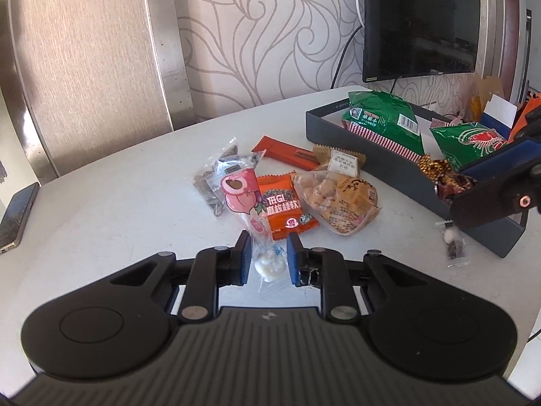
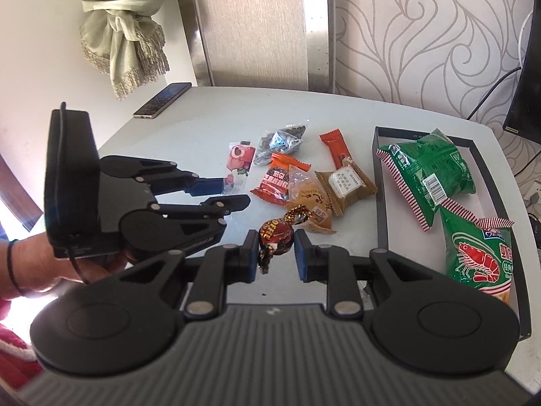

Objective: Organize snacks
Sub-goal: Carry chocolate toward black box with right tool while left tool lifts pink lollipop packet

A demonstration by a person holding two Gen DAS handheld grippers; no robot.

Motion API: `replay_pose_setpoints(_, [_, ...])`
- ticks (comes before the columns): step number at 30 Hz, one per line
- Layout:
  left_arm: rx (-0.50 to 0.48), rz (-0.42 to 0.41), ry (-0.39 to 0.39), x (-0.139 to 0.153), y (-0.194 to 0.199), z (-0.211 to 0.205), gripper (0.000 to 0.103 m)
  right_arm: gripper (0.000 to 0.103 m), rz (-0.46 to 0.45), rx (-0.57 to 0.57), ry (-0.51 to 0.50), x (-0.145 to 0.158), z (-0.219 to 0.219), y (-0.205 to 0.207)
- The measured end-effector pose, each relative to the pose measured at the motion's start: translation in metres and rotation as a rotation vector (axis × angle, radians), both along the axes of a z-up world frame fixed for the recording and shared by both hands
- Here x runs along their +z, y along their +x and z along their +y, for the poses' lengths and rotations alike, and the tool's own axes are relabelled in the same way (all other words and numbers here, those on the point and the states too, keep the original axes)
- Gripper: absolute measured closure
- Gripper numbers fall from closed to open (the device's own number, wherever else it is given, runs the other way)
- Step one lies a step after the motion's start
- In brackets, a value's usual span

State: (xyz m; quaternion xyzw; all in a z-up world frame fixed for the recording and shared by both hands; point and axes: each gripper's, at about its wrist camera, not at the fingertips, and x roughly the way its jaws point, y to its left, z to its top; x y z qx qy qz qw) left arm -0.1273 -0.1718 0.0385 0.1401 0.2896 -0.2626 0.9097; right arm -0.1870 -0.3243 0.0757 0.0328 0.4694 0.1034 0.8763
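Observation:
In the left wrist view my left gripper (image 1: 269,260) is shut on the lower end of a clear packet with a pink peach print (image 1: 240,193), with white candy between the pads. The right wrist view shows that left gripper (image 2: 230,191) and the peach packet (image 2: 238,162) from the side. My right gripper (image 2: 275,252) is shut on a brown foil coffee candy (image 2: 275,237), just left of the dark grey tray (image 2: 380,186). Two green snack bags (image 2: 429,172) lie in the tray. A pile of loose snacks (image 2: 304,186) lies on the white table.
The pile holds an orange packet (image 1: 282,208), a peanut bag (image 1: 338,199), a long orange bar (image 1: 287,154) and a seed bag (image 1: 213,182). A small wrapped candy (image 1: 453,243) lies beside the tray. A phone (image 2: 162,99) sits at the table's far corner; a monitor (image 1: 419,20) hangs behind.

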Motion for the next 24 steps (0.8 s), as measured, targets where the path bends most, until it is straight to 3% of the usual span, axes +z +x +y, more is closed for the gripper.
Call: replay_pose_setpoints(24, [-0.045,-0.064,0.008,0.028,0.004,-0.028,0.078,0.078,-0.077,-0.035,-0.019,0.023,-0.013,-0.007])
